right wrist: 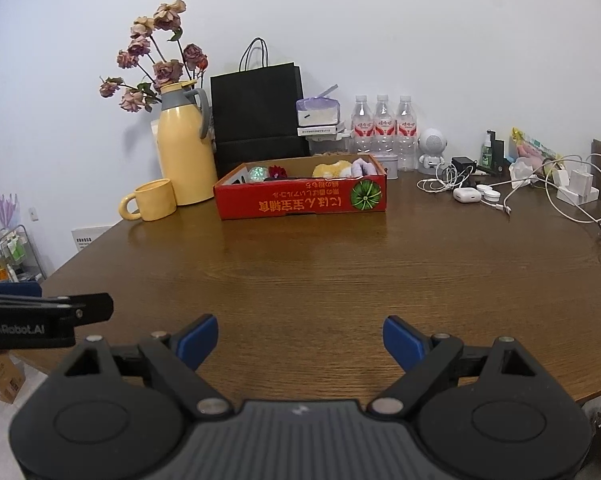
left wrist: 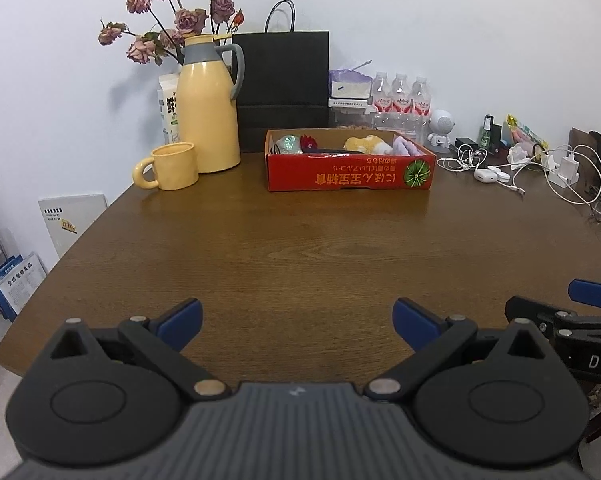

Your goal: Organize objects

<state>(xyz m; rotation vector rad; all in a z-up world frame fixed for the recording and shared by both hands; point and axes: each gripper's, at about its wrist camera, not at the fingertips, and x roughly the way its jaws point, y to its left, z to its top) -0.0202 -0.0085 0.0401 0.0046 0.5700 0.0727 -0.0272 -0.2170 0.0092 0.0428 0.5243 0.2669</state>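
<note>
A: Left to right?
B: Yellow mug (left wrist: 171, 166) at left of center, red box (left wrist: 350, 168) at upper center holding small items, 3 bottles (left wrist: 400, 96) at upper right.
A: Grippers?
B: Left gripper (left wrist: 297, 322) spread wide, empty, bottom center. Right gripper (right wrist: 299, 340) likewise.

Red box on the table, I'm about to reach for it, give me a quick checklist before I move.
1. Left gripper open and empty: ok.
2. Right gripper open and empty: ok.
3. Table between grippers and red box free of obstacles: ok.
4. Box top open, items inside showing: ok.
5. Mug and yellow jug stand apart from the box, to its left: ok.
6. Room left inside the box: cannot tell, the near wall hides its floor.
</note>
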